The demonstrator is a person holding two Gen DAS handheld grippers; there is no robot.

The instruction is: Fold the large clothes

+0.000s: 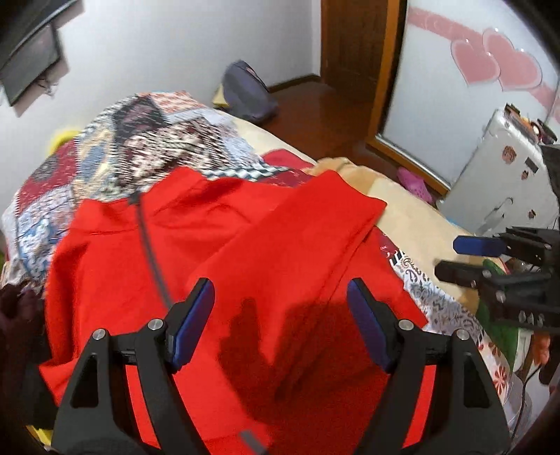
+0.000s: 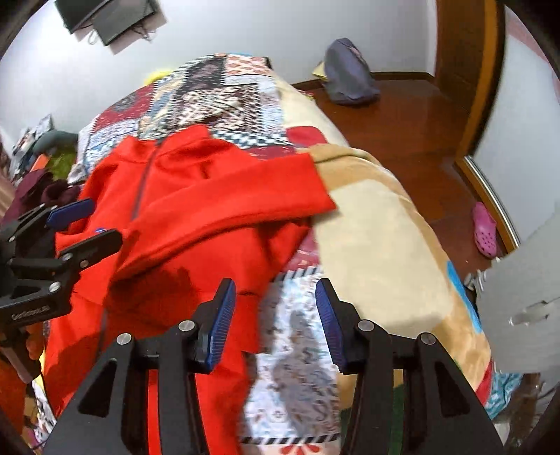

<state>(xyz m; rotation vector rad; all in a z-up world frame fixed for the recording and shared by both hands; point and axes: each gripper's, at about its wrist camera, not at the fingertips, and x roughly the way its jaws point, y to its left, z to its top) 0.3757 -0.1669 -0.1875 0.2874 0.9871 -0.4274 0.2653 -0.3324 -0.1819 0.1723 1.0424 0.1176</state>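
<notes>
The jacket [image 1: 227,266] is lying on the bed [image 2: 378,224], a sleeve [image 2: 224,196] folded across; both grippers' fingers [image 1: 196,322] are being held apart, empty; the hem should be gripped evenly.

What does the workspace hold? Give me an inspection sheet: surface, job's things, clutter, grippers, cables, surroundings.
Surface: bed with a patchwork quilt and a beige blanket.
Job's things: red zip jacket spread on the quilt, one sleeve laid across its front.
Clutter: dark maroon garment at the bed's edge.
Grippers: left gripper open above the jacket, nothing held; right gripper open over the jacket's edge and quilt, nothing held.
Cables: a thin one hanging below the wall screen.
Surroundings: wooden floor, grey bag, pink shoe, wooden door frame.
</notes>
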